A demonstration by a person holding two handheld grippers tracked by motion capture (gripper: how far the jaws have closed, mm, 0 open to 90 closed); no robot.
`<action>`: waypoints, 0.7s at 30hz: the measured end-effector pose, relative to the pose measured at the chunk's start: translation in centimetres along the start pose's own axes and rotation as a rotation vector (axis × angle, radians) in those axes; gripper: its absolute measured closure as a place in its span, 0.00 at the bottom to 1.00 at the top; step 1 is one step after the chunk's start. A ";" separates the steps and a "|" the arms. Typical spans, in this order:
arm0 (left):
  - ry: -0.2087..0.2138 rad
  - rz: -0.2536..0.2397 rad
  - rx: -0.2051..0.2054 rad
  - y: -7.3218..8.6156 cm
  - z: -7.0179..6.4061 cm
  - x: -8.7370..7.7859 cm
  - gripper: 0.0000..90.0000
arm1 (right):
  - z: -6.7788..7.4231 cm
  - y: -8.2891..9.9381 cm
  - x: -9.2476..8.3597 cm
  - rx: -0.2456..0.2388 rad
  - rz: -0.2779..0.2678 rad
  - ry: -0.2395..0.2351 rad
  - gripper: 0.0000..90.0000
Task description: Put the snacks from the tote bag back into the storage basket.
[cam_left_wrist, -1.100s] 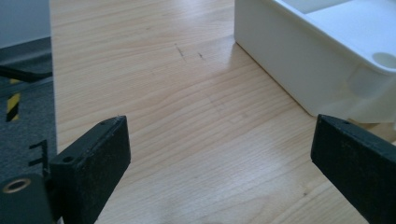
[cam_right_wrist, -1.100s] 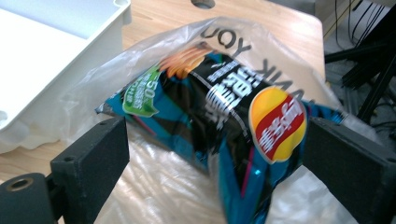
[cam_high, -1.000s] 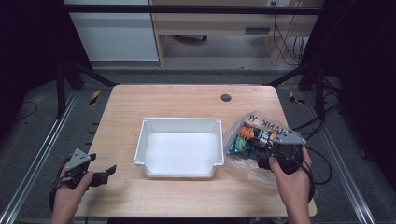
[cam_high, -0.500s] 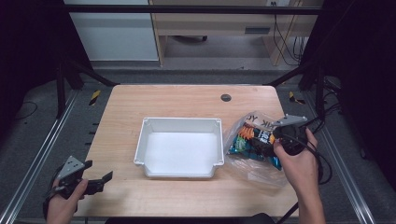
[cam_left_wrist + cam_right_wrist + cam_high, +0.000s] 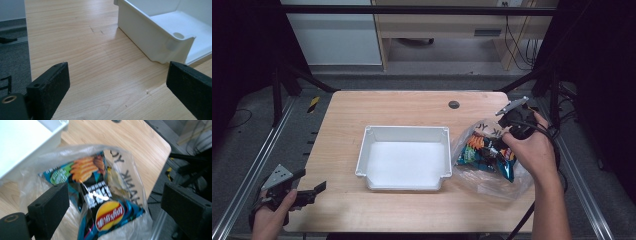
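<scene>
Right tongs gape over bagged chips beside white bin.

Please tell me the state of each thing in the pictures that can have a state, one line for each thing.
Bin: upright, empty.
Plastic bag: lying on the table, mouth open, chip bag inside.
Chip bag: inside the plastic bag; sealed or opened, cannot tell.
Left gripper: open, holding nothing, near the bin's corner.
Right gripper: open, jaws either side of the plastic bag.
</scene>
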State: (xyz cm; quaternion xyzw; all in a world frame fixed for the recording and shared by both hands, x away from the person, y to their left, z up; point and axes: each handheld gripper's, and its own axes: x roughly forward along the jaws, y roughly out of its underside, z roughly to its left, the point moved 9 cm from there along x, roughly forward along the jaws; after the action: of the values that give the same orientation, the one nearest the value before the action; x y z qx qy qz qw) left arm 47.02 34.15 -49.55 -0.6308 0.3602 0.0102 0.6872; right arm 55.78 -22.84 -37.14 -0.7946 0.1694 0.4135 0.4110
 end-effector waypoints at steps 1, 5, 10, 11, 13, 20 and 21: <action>-0.010 0.002 -0.002 0.0 0.2 0.1 0.05 | -0.1 -0.3 0.2 -0.004 -0.005 -0.017 0.09; -0.085 0.044 0.112 -0.5 1.7 1.3 0.05 | 0.0 -0.3 1.2 -0.032 0.007 -0.067 0.10; -0.053 0.063 0.085 -0.2 0.9 1.4 0.05 | -0.2 0.7 2.0 -0.060 0.026 -0.064 0.10; -0.046 0.062 0.083 -0.2 0.6 1.3 0.05 | -0.3 1.0 2.0 -0.064 0.033 -0.055 0.10; -0.037 0.070 0.102 -0.2 0.2 1.4 0.04 | -0.4 1.5 1.8 -0.065 0.034 -0.058 0.10; -0.082 0.087 0.121 0.3 0.5 1.4 0.04 | -1.7 3.2 0.5 -0.037 0.008 -0.032 0.09; -0.087 0.095 0.140 0.4 0.7 1.4 0.04 | -1.8 3.3 0.6 -0.037 0.007 -0.026 0.09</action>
State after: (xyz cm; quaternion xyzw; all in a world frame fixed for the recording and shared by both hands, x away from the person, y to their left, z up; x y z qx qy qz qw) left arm 48.18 34.21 -50.64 -0.5621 0.3595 0.0451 0.7435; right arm 55.08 -26.28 -38.78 -0.7959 0.1591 0.4283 0.3971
